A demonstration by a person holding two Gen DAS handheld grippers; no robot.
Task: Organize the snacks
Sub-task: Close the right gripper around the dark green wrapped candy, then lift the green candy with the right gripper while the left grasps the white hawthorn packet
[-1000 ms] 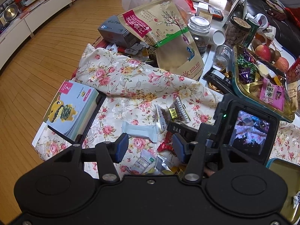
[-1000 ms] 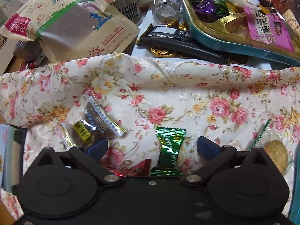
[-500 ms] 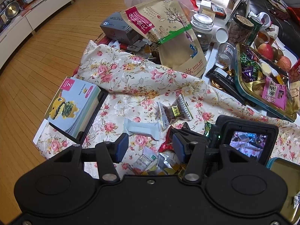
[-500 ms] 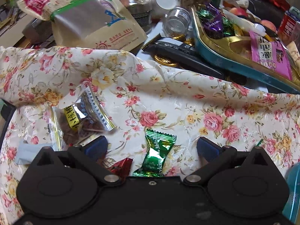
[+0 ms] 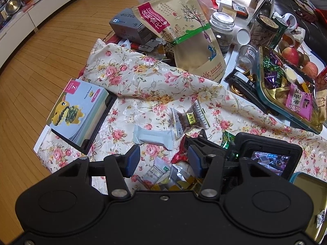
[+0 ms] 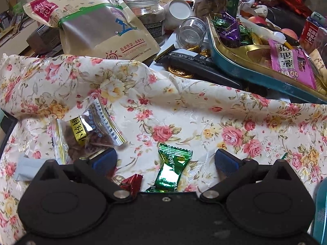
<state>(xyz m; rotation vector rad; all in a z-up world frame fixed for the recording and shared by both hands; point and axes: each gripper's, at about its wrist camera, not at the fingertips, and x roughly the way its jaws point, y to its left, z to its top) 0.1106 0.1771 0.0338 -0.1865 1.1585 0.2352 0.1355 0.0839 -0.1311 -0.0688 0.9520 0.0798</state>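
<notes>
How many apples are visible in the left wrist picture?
2. One apple lies behind the candy tray, at the far right. The second apple is just right of it. Others may be hidden.

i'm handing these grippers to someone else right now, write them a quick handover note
Left gripper: open, empty, over small packets near the table edge.
Right gripper: open, empty, fingers either side of the green candy, not gripping.
On the floral cloth: green candy, red candy, clear walnut packet, pale blue bar.
Done: tray already holds candies.
Left: probably grip the green candy, then clear the rest.
</notes>
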